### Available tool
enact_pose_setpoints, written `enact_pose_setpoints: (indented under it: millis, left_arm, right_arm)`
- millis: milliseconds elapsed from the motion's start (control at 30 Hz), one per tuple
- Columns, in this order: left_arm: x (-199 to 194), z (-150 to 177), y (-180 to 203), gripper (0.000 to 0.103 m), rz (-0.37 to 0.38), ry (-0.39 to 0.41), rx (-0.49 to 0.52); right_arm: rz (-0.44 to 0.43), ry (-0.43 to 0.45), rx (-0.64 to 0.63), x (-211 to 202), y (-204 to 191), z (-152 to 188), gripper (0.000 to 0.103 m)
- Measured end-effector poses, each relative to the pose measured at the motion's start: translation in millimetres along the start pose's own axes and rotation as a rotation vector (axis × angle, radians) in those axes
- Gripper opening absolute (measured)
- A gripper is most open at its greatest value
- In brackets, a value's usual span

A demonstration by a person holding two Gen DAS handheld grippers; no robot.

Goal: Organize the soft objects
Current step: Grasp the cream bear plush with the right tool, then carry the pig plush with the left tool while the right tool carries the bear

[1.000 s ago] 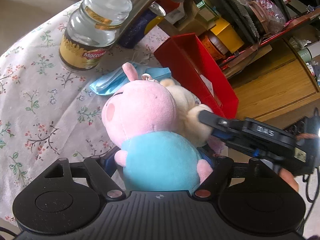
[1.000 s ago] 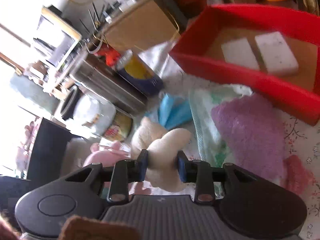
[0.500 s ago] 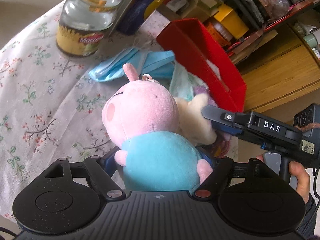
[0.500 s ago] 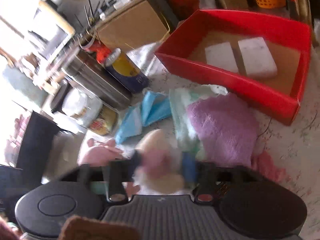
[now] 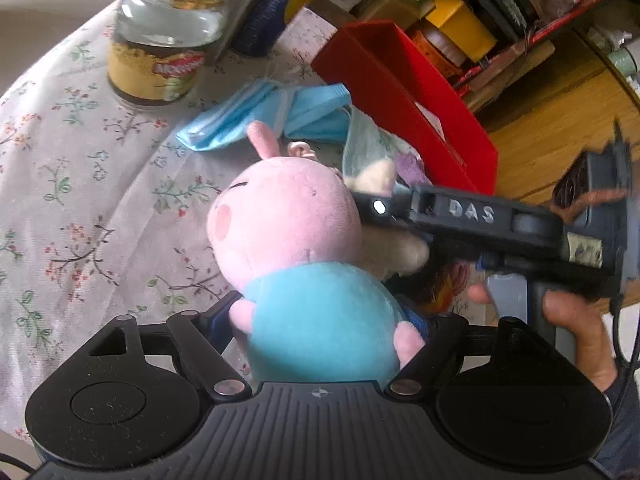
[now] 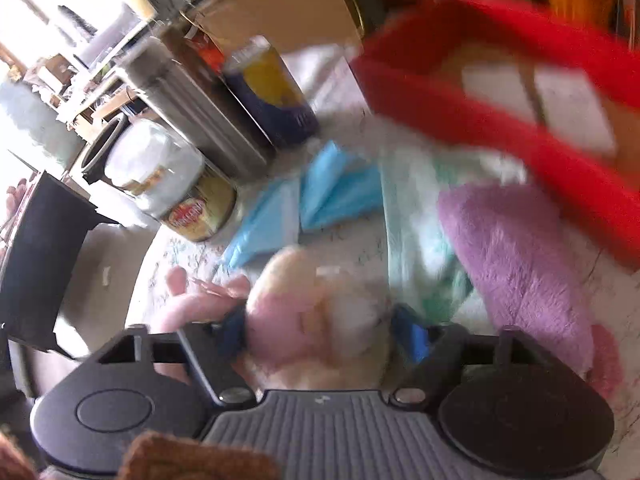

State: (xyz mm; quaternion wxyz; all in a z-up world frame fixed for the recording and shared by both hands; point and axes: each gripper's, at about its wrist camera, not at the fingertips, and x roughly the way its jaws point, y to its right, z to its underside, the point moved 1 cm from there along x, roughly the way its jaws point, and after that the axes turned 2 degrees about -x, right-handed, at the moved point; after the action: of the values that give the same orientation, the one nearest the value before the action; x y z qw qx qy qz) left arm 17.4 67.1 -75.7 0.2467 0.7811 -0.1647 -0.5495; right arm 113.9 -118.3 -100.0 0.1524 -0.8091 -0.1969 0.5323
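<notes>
The left gripper (image 5: 324, 322) jaws clamp the pig plush (image 5: 296, 248); the right gripper (image 6: 320, 332) jaws clamp the cream plush (image 6: 320, 320). Only the right wrist view shows white sponges (image 6: 536, 100) inside the red bin (image 6: 500, 120). The table (image 5: 80, 184) carries a floral cloth.

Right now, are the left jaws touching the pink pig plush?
Touching. The left wrist view shows the left gripper closed on the pink pig plush, its jaws pressing into both sides of the blue body just below the arms.

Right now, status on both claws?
Left claw shut on pig plush. Right claw shut on cream plush. Red bin ahead, towels between.
</notes>
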Motion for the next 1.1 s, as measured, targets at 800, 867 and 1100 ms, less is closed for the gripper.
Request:
enact_pose_setpoints:
  millis: [800, 867, 1100]
  left_arm:
    - [-19.8, -23.4, 57.8, 0.077, 0.072, 0.163, 0.080]
    - [-23.2, -26.3, 68.2, 0.077, 0.067, 0.197, 0.115]
    - [-26.6, -36.6, 107.7, 0.077, 0.093, 0.288, 0.184]
  right_arm:
    - [-0.161, 0.291, 0.091, -124.3, 16.9, 8.1, 0.017]
    - [-0.164, 0.333, 0.095, -137.0, 18.1, 7.7, 0.017]
    - [-0.174, 0.472, 0.135, -175.6, 31.4, 3.6, 0.017]
